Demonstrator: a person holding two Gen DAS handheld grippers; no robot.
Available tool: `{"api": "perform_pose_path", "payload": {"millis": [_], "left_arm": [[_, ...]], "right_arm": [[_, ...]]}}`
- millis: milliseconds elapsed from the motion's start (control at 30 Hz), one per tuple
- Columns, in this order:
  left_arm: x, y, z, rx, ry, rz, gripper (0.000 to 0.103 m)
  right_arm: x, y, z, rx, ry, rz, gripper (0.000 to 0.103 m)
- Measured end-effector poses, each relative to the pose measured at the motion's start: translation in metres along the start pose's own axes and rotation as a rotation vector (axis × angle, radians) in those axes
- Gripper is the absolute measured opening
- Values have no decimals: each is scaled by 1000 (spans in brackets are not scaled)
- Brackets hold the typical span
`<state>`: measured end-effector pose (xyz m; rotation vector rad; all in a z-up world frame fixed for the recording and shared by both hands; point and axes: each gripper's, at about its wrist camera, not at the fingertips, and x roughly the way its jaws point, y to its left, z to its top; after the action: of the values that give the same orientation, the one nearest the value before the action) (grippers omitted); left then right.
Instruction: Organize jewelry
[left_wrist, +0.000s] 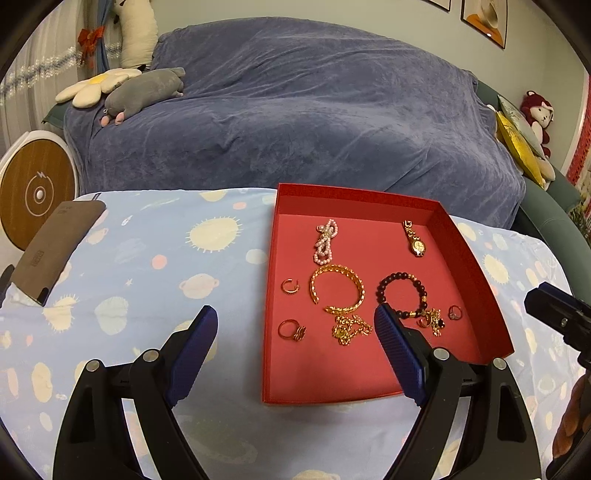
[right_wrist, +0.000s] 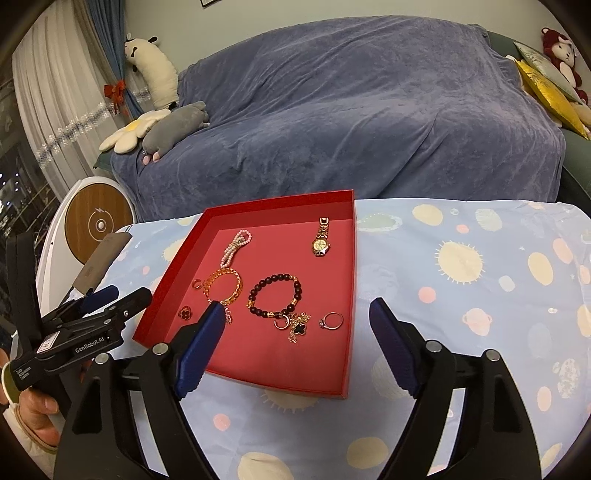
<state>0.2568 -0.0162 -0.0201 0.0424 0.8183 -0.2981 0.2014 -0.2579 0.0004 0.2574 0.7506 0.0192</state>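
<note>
i held my left gripper (left_wrist: 295, 325) low over the table, its two blue fingers spread wide and holding nothing; the left finger (left_wrist: 192, 354) stood over the cloth and the right one (left_wrist: 399, 354) over the near part of the red tray (left_wrist: 269, 258). my right gripper (right_wrist: 295, 317) was also spread wide and empty, with its left finger (right_wrist: 201, 347) over the near left part of the tray and its right finger (right_wrist: 393, 347) over the blue tablecloth (right_wrist: 461, 295) printed with suns and planets. all the jewelry lay inside the tray. at the far side there was a pink pearl piece (left_wrist: 325, 240) and, well apart to the right, a small gold watch (left_wrist: 415, 240). in the middle lay an open gold bangle (left_wrist: 338, 291), and just beside it a dark bead bracelet (left_wrist: 402, 295). a small gold ring (left_wrist: 290, 286) lay left of the bangle, and another ring with a flower top (left_wrist: 291, 330) lay nearer to me. a gold chain (left_wrist: 351, 328) was heaped at the near end of the bangle, touching it. near the bead bracelet lay a chain with a dark clover charm (right_wrist: 298, 325), and right of it a thin ring with a stone (right_wrist: 331, 320). on the far left part of the table a brown flat case (left_wrist: 55, 247) lay over the edge. behind the table stood a sofa under a blue cover (left_wrist: 295, 110), with a grey plush toy (left_wrist: 144, 92) on it.
</note>
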Motion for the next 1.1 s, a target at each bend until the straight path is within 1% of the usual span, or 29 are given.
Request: {"api": "perform_pose_path", "payload": {"millis": [133,200,433,500,600,833,933,1100], "left_arm": [[-6,-8,-7,27,6,24,84],[-10,-12,-9,38,4,22,84],[-22,-27,-15,54,7,16,86],[-24,-29,-16,51,14,11,86],[-29,-33,-16,46,15,8,86],[-36,-42,-23,45,32,5,86],[-41,-45,-27,51,27,13,86],[-51,-47,-30,49,16,41,86]], "right_arm": [[-4,4,-3,5,-1,-8,85],[-5,7,-5,2,-4,-14,87],[-9,20,-17,-32,3,-19,88],[-13,22,-19,-33,-6,-28,91],[-18,23,-24,-31,-19,-47,92],[-27,28,-35,-35,-2,-69,92],[-32,31,-41,-51,0,-75,92],[-38,32,-49,-37,7,-71,92]]}}
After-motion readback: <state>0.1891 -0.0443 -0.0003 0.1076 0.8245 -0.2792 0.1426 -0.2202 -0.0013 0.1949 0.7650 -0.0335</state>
